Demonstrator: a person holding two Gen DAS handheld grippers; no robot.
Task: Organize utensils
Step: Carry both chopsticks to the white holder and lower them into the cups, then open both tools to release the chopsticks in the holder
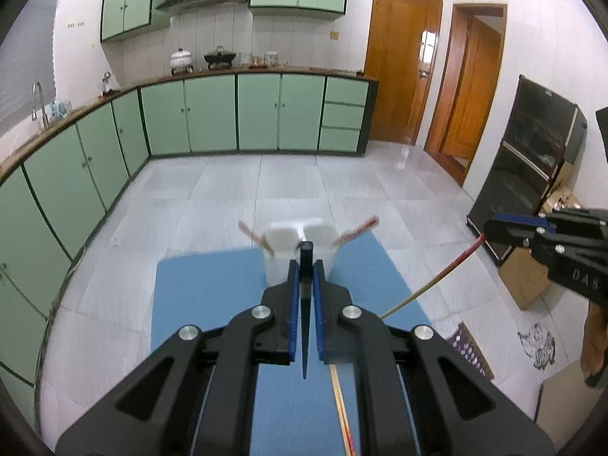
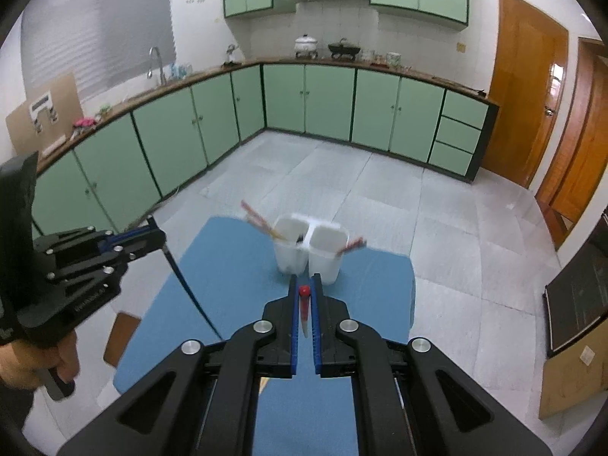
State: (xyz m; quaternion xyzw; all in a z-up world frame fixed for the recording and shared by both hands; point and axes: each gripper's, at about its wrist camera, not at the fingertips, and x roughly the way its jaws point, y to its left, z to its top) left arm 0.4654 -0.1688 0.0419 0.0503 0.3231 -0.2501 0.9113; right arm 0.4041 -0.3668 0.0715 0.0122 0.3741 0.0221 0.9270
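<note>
A white two-compartment utensil holder [image 1: 298,250] [image 2: 309,250] stands at the far end of a blue mat [image 1: 212,296] [image 2: 235,285]. A red-patterned chopstick leans out of each compartment [image 1: 252,235] [image 1: 359,230]. My left gripper [image 1: 306,266] is shut on a dark blue-black chopstick [image 1: 305,326], held above the mat just before the holder; it also shows in the right wrist view [image 2: 190,292]. My right gripper [image 2: 304,285] is shut on a red-ended, pale-tipped chopstick [image 2: 304,304], also seen from the left wrist [image 1: 437,277].
More chopsticks [image 1: 342,410] lie on the mat under my left gripper. The mat sits high above a tiled kitchen floor [image 1: 228,190]. Green cabinets [image 1: 212,114], wooden doors [image 1: 399,64], a dark glass cabinet [image 1: 532,152] and cardboard boxes [image 2: 570,376] ring the room.
</note>
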